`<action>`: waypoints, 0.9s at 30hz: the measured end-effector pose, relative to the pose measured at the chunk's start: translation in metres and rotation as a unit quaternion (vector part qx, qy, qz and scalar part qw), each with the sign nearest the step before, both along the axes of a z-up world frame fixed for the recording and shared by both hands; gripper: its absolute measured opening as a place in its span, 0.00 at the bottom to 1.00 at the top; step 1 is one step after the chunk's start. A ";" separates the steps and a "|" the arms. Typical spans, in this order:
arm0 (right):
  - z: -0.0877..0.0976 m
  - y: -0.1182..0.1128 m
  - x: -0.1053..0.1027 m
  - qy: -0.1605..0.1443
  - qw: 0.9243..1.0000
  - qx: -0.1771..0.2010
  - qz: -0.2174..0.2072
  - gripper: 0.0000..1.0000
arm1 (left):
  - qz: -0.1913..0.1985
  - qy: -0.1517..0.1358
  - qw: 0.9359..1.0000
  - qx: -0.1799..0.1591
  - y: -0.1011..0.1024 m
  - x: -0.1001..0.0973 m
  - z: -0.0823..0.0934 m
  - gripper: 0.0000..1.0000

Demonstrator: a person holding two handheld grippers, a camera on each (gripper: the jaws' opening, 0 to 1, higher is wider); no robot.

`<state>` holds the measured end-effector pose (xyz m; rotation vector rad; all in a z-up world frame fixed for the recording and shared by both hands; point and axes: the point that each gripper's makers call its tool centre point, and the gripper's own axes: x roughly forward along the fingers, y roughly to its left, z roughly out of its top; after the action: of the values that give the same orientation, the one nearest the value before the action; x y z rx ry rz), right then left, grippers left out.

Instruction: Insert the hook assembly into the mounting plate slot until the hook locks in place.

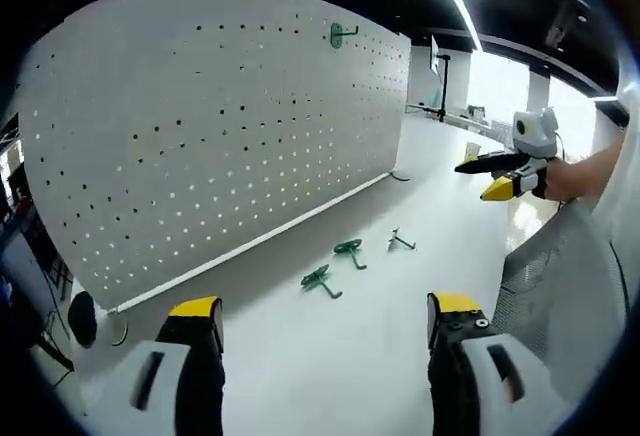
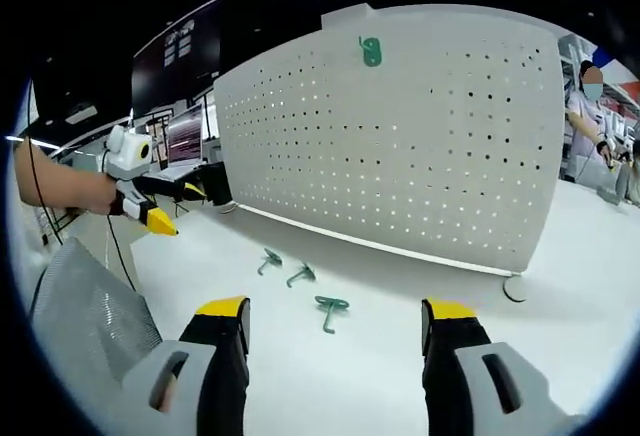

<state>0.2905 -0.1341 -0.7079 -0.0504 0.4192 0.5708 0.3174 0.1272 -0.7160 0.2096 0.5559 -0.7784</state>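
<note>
Three small green hook assemblies are lying loose on the white counter (image 1: 420, 306), just below the middle of the left gripper view: one (image 1: 320, 280) toward the left, one (image 1: 349, 250) just beside it, and a thinner one (image 1: 401, 241) a little to the right. In the right gripper view the same three are sitting in the lower middle of the frame (image 2: 268, 259), (image 2: 300, 274), (image 2: 331, 308).

Each looks like a slim bent rod or wire with a flatter, wider head at one end; finer detail is too small to tell. They will probably handle as light, stiff pieces that could skid on the smooth counter, so pinching the flat head or the straight shank close to it seems the safest hold, leaving the insertion end free.

The large white perforated mounting plate (image 1: 200, 126) is standing upright behind them, filling the upper left of the left gripper view, with one green hook (image 1: 341, 34) already hanging near its top edge.

The left hand-held gripper (image 1: 327, 328) is hovering with its yellow-tipped jaws spread wide, holding nothing. The right hand-held gripper (image 2: 335, 326) is likewise standing open and empty, well apart from the hooks; it is also appearing at the right edge of the left gripper view (image 1: 497, 176).
</note>
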 end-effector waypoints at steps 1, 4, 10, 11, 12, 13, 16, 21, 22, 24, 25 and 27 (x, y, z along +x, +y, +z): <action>0.000 0.000 0.000 0.000 1.000 0.001 0.001 0.68 | -0.009 0.006 1.000 0.005 -0.001 -0.001 -0.002 0.87; 0.003 0.002 -0.001 -0.007 1.000 -0.001 0.005 0.67 | -0.037 0.013 0.999 0.027 -0.005 0.000 -0.007 0.87; 0.001 0.003 0.000 -0.003 1.000 0.001 0.008 0.67 | -0.095 0.025 0.992 0.076 -0.008 0.001 -0.019 0.87; 0.001 0.003 -0.001 -0.003 1.000 0.001 0.008 0.67 | -0.101 0.026 0.991 0.082 -0.008 0.003 -0.021 0.87; 0.001 0.004 -0.001 -0.003 1.000 0.001 0.008 0.67 | -0.108 0.026 0.990 0.089 -0.008 0.004 -0.022 0.87; 0.001 0.004 -0.001 -0.003 1.000 0.001 0.008 0.67 | -0.121 0.034 0.987 0.097 -0.009 0.003 -0.025 0.87; 0.001 0.004 -0.001 -0.003 1.000 0.002 0.010 0.67 | -0.142 0.036 0.982 0.119 -0.009 0.007 -0.030 0.86; 0.002 0.004 -0.001 -0.003 1.000 0.006 0.009 0.67 | -0.172 0.040 0.975 0.138 -0.010 0.013 -0.036 0.83; 0.002 0.004 -0.001 -0.003 1.000 0.006 0.008 0.67 | -0.177 0.041 0.973 0.141 -0.010 0.014 -0.037 0.83; 0.002 0.004 -0.001 -0.003 1.000 0.006 0.009 0.66 | -0.189 0.043 0.969 0.155 -0.011 0.015 -0.040 0.83; 0.003 0.004 -0.001 -0.003 1.000 0.007 0.008 0.66 | -0.198 0.041 0.966 0.163 -0.012 0.018 -0.042 0.83; 0.003 0.003 0.000 -0.003 1.000 0.009 0.006 0.66 | -0.205 0.044 0.965 0.161 -0.016 0.019 -0.044 0.83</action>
<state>0.2901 -0.1308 -0.7052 -0.0376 0.4075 0.5863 0.3366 0.1110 -0.7595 0.6057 0.7356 -1.1006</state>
